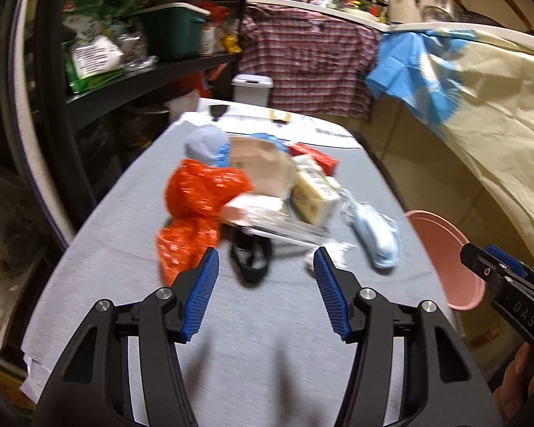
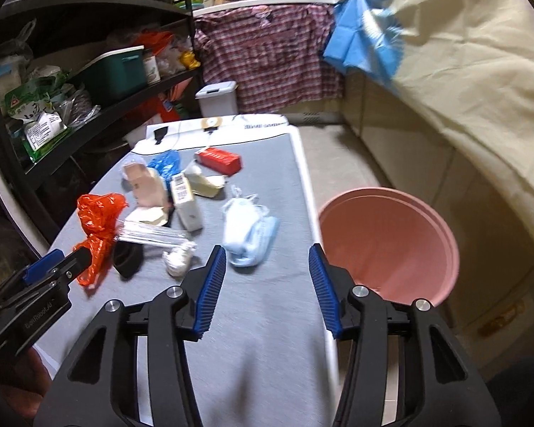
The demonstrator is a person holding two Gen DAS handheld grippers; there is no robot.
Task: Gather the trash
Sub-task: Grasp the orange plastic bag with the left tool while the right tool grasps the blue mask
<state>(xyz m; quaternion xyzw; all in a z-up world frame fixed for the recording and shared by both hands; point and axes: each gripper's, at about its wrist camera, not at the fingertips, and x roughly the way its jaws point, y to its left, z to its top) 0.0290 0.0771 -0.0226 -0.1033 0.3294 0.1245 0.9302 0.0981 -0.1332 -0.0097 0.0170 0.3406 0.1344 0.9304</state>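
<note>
On the grey surface (image 2: 267,320), an orange plastic bag (image 2: 98,220) lies by the left edge; cartons (image 2: 187,201) sit mid-surface; face masks (image 2: 249,235) lie toward the right edge, beside the pink bucket (image 2: 388,242). The left gripper (image 1: 266,270) and right gripper (image 2: 267,267) hover with fingers spread, empty.

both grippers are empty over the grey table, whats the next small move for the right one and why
Probably ease the open right gripper forward onto the light blue face masks: they lie nearest its fingertips, clear of the other litter, and beside the pink plastic bucket standing off the table's right edge.
</note>
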